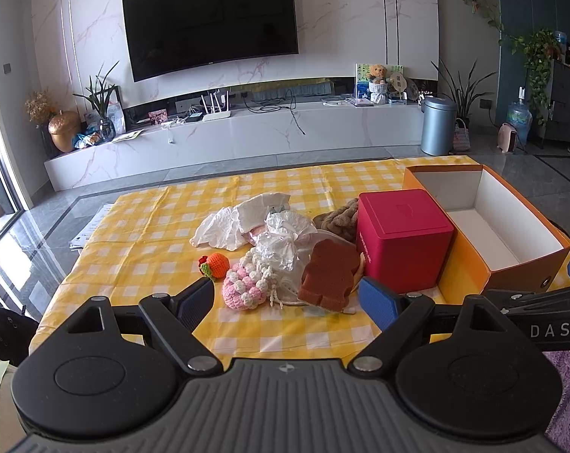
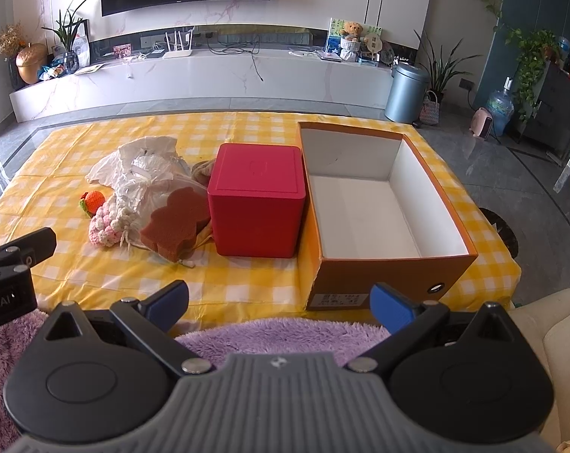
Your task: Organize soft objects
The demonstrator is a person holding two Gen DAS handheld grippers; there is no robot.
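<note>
A heap of soft things lies mid-table: a brown bear-shaped sponge (image 1: 327,275) (image 2: 174,219), a pink and white crochet piece (image 1: 246,282) (image 2: 105,226), an orange crochet fruit (image 1: 215,264) (image 2: 93,201), crumpled white plastic bags (image 1: 243,219) (image 2: 149,173) and a brown knitted item (image 1: 337,219). My left gripper (image 1: 288,298) is open just short of the sponge and crochet piece, nothing between its fingers. My right gripper (image 2: 279,304) is open over a purple fleece (image 2: 269,334), in front of the orange box (image 2: 388,268), which is empty.
A red cube box (image 1: 401,238) (image 2: 258,200) stands between the heap and the orange box (image 1: 469,260). The yellow checked cloth (image 1: 171,219) (image 2: 77,264) covers the low table. Beyond are a white TV bench (image 1: 247,128), a grey bin (image 1: 437,126) and potted plants.
</note>
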